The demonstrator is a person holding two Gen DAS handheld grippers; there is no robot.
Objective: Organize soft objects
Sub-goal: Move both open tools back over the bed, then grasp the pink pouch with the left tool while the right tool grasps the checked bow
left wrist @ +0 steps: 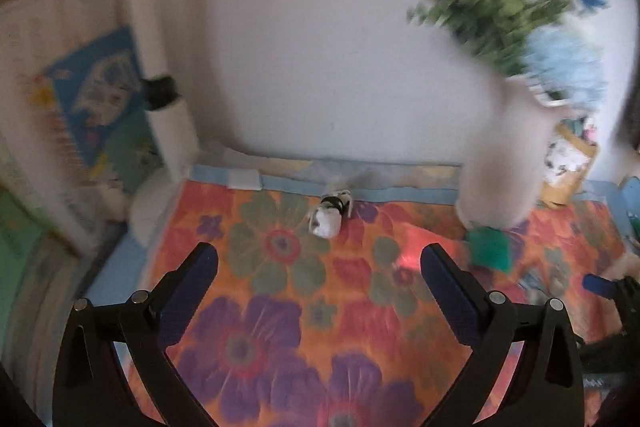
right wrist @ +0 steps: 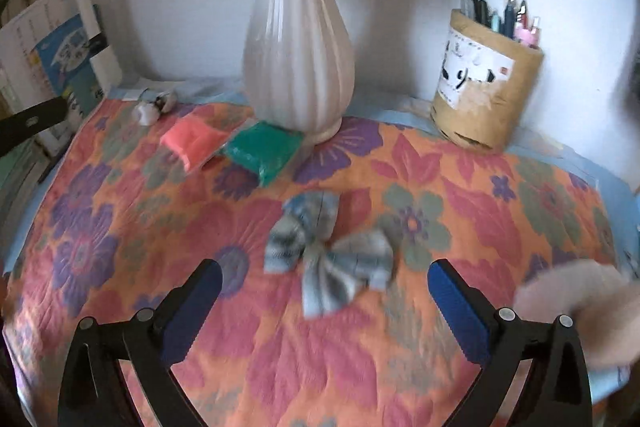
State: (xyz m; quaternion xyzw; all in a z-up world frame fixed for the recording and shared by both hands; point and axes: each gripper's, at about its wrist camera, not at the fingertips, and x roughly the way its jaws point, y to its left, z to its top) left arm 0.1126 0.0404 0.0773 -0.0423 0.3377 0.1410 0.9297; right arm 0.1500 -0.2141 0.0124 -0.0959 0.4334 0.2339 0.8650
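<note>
Here the blue-grey fabric bow [right wrist: 330, 255] lies mid-bench on the floral cloth [right wrist: 520, 211], just ahead of the wide-open, empty right tool [right wrist: 325, 285], its long axis slanting crosswise, while the left tool [left wrist: 319, 265], likewise agape, faces the far-left corner.

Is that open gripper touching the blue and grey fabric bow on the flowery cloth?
Apart. The right wrist view shows the right gripper open, with patterned cloth visible between both blue pads and the fabric bow.

No text can be read. The white label on the pen holder [right wrist: 486, 83], right of the vase [right wrist: 298, 43], carries dark brush-like marks too blurred to make out. The blue booklet [right wrist: 68, 55] left of the vase shows only illegible print.
</note>
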